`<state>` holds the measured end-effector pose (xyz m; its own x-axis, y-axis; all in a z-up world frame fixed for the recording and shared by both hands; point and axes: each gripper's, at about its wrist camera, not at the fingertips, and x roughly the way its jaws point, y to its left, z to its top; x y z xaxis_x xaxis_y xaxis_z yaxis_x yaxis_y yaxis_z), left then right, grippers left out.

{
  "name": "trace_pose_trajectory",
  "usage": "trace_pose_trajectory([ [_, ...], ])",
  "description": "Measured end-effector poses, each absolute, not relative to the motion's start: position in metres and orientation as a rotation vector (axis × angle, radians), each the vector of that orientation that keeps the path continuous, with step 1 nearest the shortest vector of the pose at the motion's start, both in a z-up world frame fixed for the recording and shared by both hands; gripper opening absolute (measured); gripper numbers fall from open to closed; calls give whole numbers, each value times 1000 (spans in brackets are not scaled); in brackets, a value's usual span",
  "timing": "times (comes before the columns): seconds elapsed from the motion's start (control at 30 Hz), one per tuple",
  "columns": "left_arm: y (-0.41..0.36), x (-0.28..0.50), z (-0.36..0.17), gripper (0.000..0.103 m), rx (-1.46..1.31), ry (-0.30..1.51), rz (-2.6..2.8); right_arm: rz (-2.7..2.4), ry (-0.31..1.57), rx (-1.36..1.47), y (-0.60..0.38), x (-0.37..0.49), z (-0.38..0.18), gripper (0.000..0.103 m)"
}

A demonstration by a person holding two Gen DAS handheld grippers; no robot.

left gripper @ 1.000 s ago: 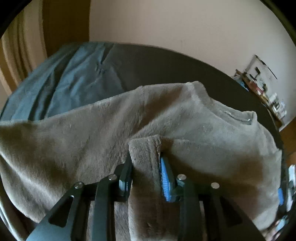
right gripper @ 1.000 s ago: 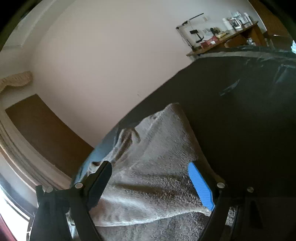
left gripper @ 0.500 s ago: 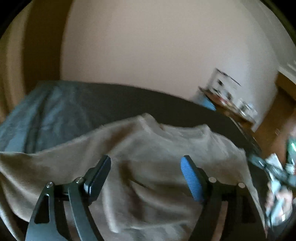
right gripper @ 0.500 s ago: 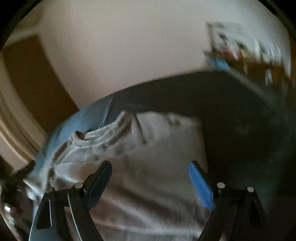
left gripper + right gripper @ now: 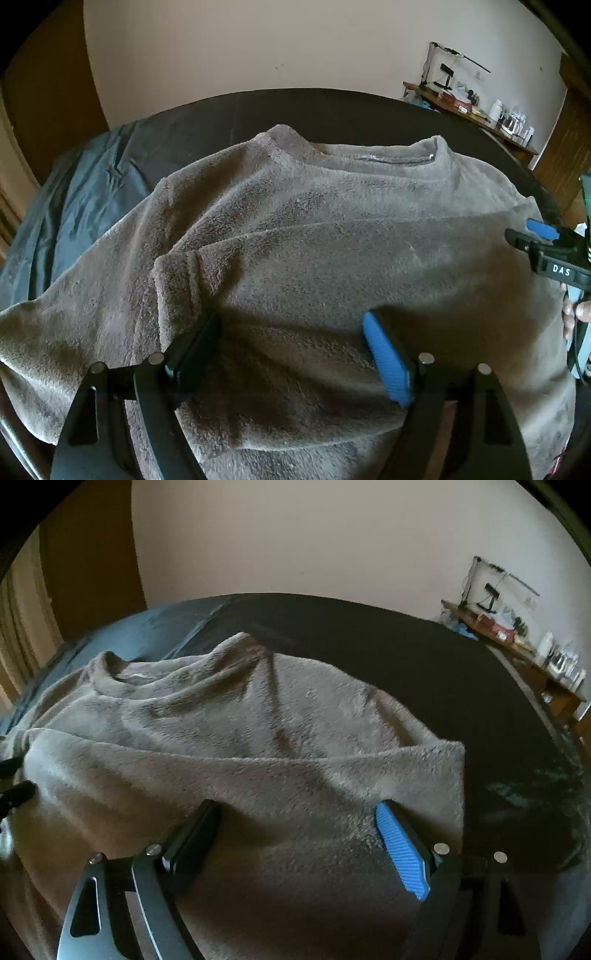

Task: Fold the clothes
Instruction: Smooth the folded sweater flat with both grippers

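Observation:
A grey-brown fleece sweater [image 5: 332,229] lies spread on the bed, its neckline [image 5: 395,158] at the far side. One sleeve is folded across the body, and its cuff [image 5: 177,273] rests just ahead of my left gripper [image 5: 291,332]. That gripper hovers open over the chest with only flat fleece beneath it. My right gripper [image 5: 295,812] is open too, low over the sweater [image 5: 258,738] near its folded right edge [image 5: 454,749]. In the left wrist view the right gripper [image 5: 532,234] shows at the right border, with a hand behind it.
The sweater rests on a dark sheet [image 5: 332,110], with a blue quilt [image 5: 74,199] at the far left. A cluttered wooden desk [image 5: 480,107] stands against the pale wall at the right. Brown woodwork [image 5: 85,561] rises at the back left.
My left gripper let go of the sleeve cuff and opened wide; the sleeve now lies on the sweater's body. Both grippers rolled and shifted over the sweater; the right one stayed open.

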<state>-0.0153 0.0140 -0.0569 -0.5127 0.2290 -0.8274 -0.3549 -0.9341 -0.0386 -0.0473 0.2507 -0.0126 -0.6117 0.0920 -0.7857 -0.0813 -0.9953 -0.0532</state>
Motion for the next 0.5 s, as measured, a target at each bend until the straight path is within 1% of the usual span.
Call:
trace_pose_trajectory([
  [0.2, 14, -11, -52, 84, -1314, 203, 2462, 2711, 79, -1318, 273, -51, -16, 87],
  [0.37, 14, -9, -52, 86, -1311, 203, 2464, 2679, -9, -1318, 255, -68, -20, 91],
  [0.5, 15, -11, -53, 87, -1310, 198, 2466, 2692, 17, -1320, 257, -66, -19, 92],
])
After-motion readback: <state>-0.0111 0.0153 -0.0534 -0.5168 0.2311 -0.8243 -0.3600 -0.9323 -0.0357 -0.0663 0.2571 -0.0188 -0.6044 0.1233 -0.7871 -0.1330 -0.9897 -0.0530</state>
